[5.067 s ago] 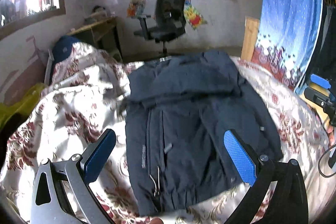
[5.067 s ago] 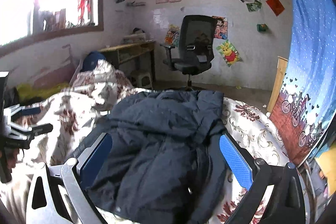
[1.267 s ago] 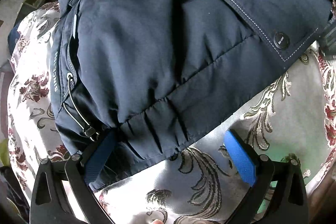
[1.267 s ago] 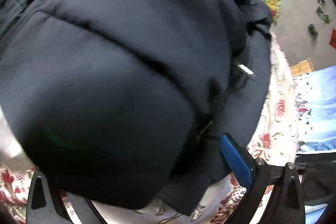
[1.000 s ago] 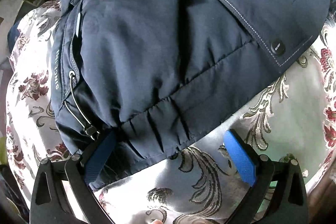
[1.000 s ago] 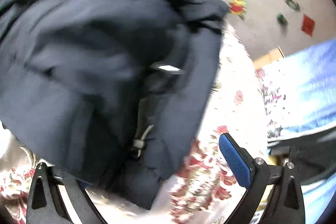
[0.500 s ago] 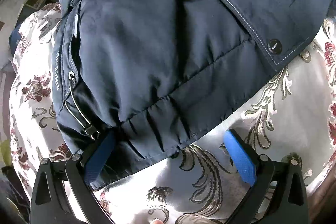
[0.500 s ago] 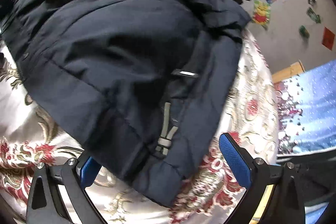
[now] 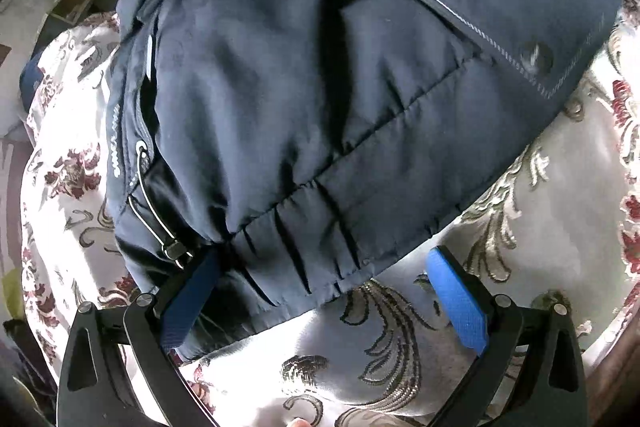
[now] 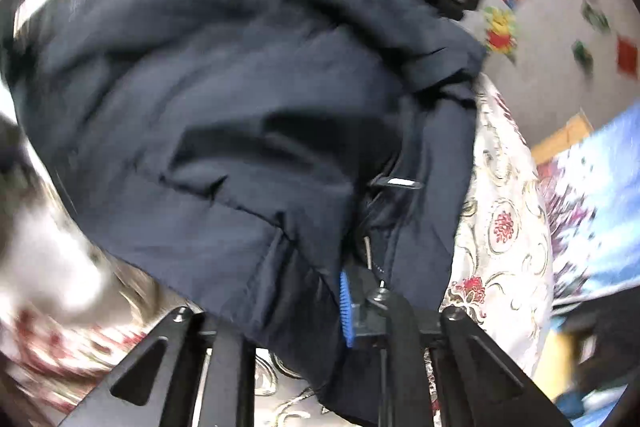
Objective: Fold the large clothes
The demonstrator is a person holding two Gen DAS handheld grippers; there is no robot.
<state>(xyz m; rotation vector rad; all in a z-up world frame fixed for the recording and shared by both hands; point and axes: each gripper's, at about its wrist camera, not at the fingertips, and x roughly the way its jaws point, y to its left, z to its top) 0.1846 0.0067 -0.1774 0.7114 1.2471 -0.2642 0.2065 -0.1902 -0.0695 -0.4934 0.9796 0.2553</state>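
Jacket [image 9: 320,87]: lying on the flowered bedspread [image 9: 540,227]. Right tongs [image 10: 344,303]: just closing, pinching the hem. Left tongs [image 9: 320,291]: standing spread, straddling the hem. Risk: slick padded cloth slipping from a shallow pinch, one-sided lifting skewing the fold.

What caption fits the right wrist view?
Right gripper, just closed, clamps the navy jacket's hem over the floral bedspread.

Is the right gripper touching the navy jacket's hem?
Touching. In the right wrist view, the right gripper has just closed its jaws on the hem of the navy jacket, with fabric bunched between the blue pads.
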